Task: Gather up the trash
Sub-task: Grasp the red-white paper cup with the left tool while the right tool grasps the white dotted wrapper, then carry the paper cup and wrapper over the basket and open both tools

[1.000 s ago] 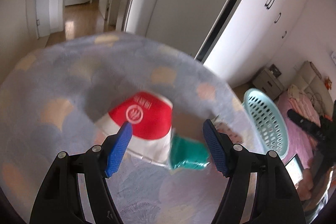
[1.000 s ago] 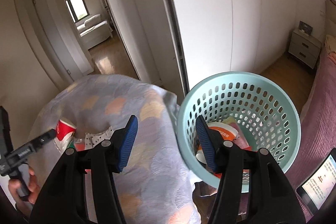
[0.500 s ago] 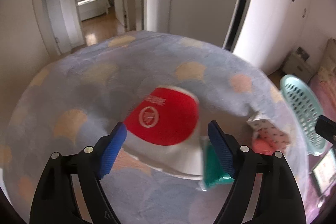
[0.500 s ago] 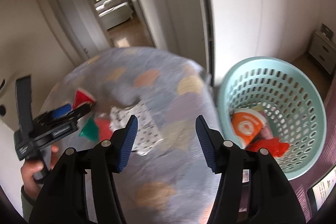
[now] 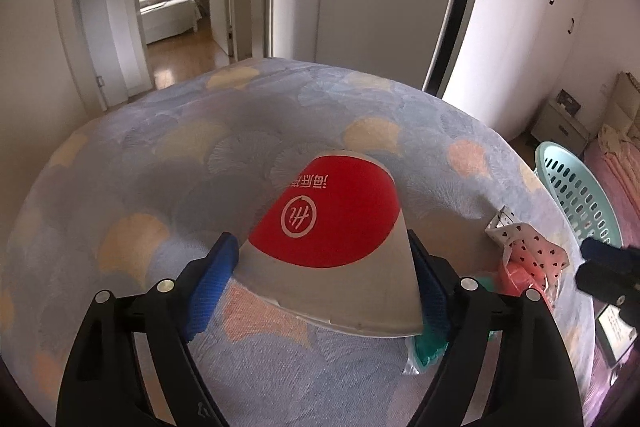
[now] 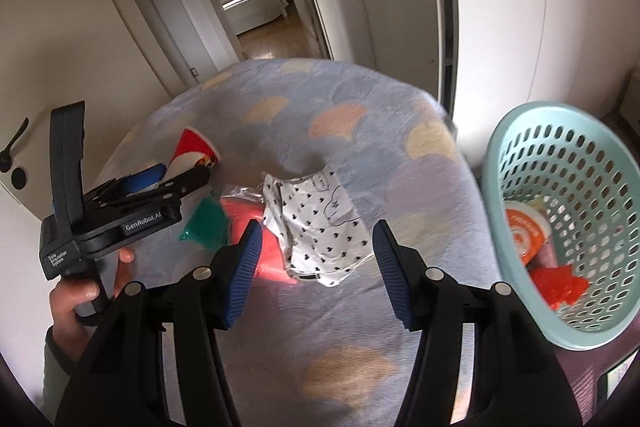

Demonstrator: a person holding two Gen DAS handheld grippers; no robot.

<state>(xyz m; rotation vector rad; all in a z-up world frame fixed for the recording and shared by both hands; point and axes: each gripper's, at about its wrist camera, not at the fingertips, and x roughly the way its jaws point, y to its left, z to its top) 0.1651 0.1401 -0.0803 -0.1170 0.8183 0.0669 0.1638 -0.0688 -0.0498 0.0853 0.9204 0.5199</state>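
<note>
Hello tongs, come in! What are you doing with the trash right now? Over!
Left tongs open wide around the red-and-white paper cup, not squeezing. Right tongs open, empty, over the spotted wrapper. Basket holds some trash. Nothing blocking.

"GenRobot.AI" on left hand-held gripper

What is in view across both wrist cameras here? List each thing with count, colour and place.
paper cup: one, red and white, on its side between the left gripper's fingers
bedspread: one, blue-grey with pale shell pattern, under the trash
dotted wrapper: one, white with black specks, ahead of the right gripper
red wrapper: one, beside the dotted one
green wrapper: one, beside the red
basket: one, mint, right of the bed, trash inside
left gripper: black, blue pads, open
right gripper: same, open
hand: one, holding the left gripper
</note>
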